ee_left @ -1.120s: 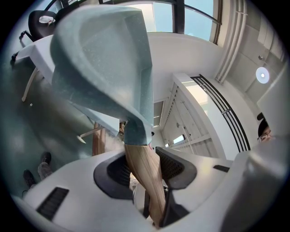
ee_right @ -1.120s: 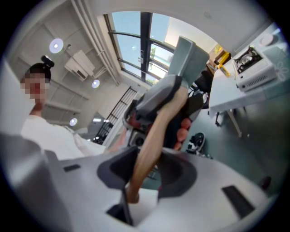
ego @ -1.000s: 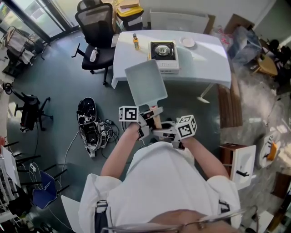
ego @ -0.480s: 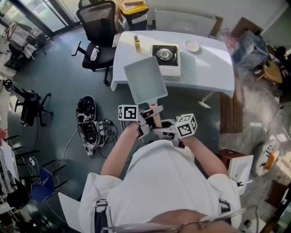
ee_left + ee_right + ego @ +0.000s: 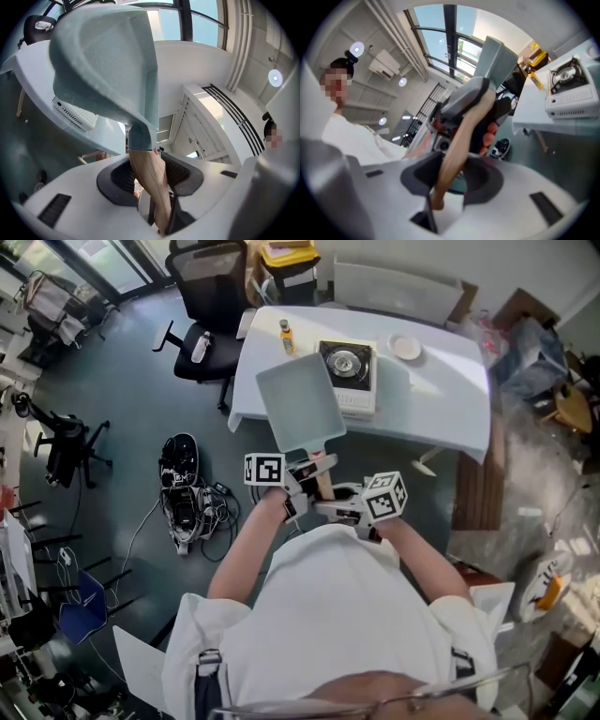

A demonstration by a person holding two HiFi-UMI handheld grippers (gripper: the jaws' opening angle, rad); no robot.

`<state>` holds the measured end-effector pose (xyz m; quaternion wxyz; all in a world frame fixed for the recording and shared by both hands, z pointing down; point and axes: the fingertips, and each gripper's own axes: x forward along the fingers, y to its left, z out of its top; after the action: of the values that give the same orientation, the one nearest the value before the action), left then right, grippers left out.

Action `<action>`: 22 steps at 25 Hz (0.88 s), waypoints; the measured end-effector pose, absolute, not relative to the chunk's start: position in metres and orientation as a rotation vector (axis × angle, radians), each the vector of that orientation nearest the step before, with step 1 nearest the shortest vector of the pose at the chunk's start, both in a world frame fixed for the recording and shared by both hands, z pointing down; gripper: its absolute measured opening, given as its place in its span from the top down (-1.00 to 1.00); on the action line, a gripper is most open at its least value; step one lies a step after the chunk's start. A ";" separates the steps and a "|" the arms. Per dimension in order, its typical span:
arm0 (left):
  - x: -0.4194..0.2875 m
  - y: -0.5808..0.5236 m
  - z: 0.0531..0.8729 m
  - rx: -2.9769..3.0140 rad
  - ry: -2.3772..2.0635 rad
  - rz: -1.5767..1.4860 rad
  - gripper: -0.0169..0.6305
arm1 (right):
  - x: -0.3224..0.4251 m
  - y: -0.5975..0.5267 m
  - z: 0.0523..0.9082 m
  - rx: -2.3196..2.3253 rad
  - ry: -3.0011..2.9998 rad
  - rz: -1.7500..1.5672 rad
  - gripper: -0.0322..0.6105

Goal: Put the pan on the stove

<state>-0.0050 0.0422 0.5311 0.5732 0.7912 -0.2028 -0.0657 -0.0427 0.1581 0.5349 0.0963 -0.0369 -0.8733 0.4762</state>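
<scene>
A square grey-green pan (image 5: 300,409) with a wooden handle (image 5: 322,486) is held up in the air in front of the person, short of the table. My left gripper (image 5: 305,479) is shut on the handle just below the pan body; in the left gripper view the handle (image 5: 150,183) runs between its pads and the pan (image 5: 108,65) fills the top. My right gripper (image 5: 342,507) is shut on the handle's end (image 5: 459,140). The portable gas stove (image 5: 345,367) sits on the white table (image 5: 441,409), beyond the pan; the right gripper view shows the stove (image 5: 569,86) too.
A small bottle (image 5: 286,337) stands left of the stove and a small plate (image 5: 406,346) to its right. A black office chair (image 5: 211,296) is at the table's left end. A bag with cables (image 5: 183,493) lies on the floor to the left.
The table and stove have slid lower and slightly right in the head view as the person nears them. The pan stays held the same way in both grippers.
</scene>
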 end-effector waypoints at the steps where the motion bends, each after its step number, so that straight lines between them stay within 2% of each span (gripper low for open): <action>1: -0.003 0.036 0.532 1.847 -0.479 -0.162 0.41 | -0.040 0.152 0.535 -0.123 -2.586 1.408 0.43; 7: 0.014 0.012 0.526 1.726 -0.469 -0.277 0.41 | -0.027 0.124 0.537 -0.189 -2.568 1.403 0.43; 14: 0.007 -0.025 0.533 1.793 -0.571 -0.207 0.41 | -0.019 0.092 0.534 -0.232 -2.551 1.390 0.43; 22: 0.015 -0.025 0.528 1.707 -0.517 -0.284 0.41 | -0.021 0.088 0.536 -0.240 -2.551 1.405 0.43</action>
<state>0.0149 -0.0253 0.5284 0.6192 0.7422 -0.2247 -0.1235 -0.0205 0.0878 0.5363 0.1097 -0.0815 -0.8677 0.4780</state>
